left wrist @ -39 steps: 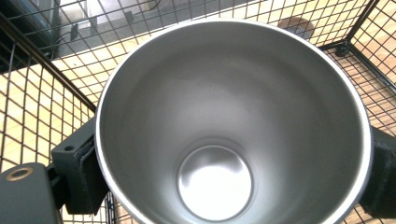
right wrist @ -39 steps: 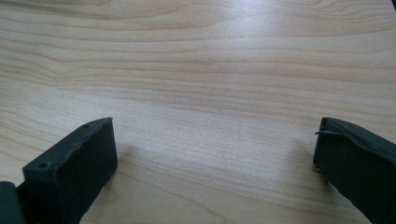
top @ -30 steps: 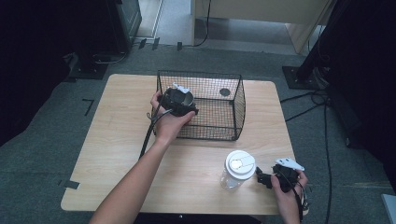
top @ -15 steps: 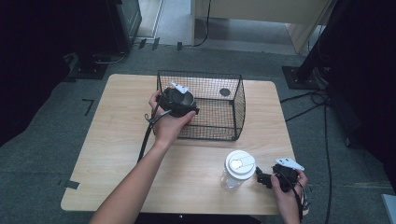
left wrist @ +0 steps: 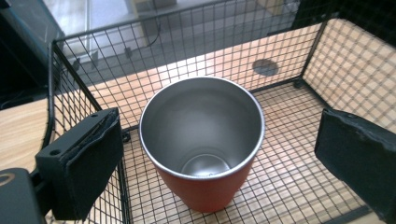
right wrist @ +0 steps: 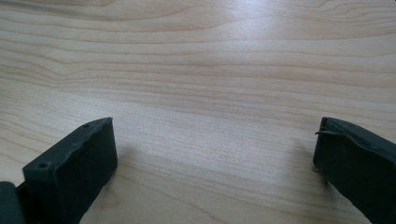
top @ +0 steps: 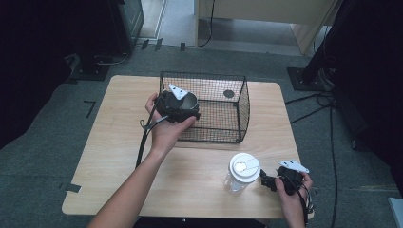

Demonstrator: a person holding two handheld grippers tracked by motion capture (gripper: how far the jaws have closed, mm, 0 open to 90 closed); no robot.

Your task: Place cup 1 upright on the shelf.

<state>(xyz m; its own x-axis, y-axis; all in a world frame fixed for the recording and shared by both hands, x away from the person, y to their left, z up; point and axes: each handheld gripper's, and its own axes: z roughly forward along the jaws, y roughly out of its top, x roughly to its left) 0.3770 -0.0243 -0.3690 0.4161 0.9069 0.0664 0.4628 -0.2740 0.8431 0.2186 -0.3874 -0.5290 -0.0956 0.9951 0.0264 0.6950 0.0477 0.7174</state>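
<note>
Little is moving; left gripper (top: 177,105) is hovering at the basket (top: 240,102).
Cup (left wrist: 201,142) is sitting inside, fingers (left wrist: 86,161) wide; bottle (top: 241,172) is waiting on the bench (top: 119,142).

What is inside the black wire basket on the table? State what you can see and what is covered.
The wire basket holds one upright red cup with a bare steel inside that looks empty. In the high view the left gripper and hand cover that corner, hiding the cup.
</note>
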